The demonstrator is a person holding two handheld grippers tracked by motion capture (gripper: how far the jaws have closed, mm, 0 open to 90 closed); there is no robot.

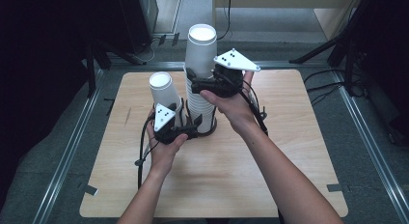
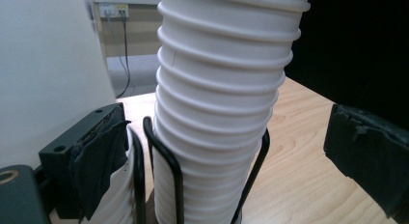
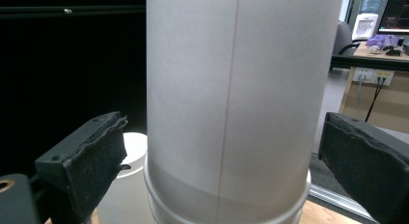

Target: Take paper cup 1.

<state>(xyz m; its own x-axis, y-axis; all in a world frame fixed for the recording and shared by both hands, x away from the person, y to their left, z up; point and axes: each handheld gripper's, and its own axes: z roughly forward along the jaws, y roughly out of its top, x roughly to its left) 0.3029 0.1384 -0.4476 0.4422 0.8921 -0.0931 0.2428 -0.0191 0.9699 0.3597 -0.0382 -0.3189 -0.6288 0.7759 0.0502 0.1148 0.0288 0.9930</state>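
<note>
Two stacks of white paper cups stand upside down in a black wire holder (image 1: 205, 130) near the middle of the wooden surface (image 1: 231, 180), and both hands are in on them. The right tongs (image 1: 192, 84) sit high against the tall cup stack (image 1: 200, 64), and in the right gripper view the top cup (image 3: 231, 98) fills the gap between the two black jaws, which stand wide with clear space on either side, so nothing is gripped yet. That height makes sense: the jaws bracket the smooth wall of the uppermost cup just above the next rim, which looks like the place to pinch if only one cup is to lift away. The left tongs (image 1: 193, 132) are low, at the foot of the stacks beside the short cup stack (image 1: 163, 91). The left gripper view looks along open jaws at the ribbed rims of the tall stack's lower cups (image 2: 217, 118) sitting inside the wire loops (image 2: 169, 161); one pad rests close beside the rims of the neighbouring stack, the other stands well off to the side, holding nothing. My read is that the low hand is placed to steady the base so the holder and the remaining cups stay put while the high hand pulls. The nested cups may cling, so a firm, level squeeze seems called for.
</note>
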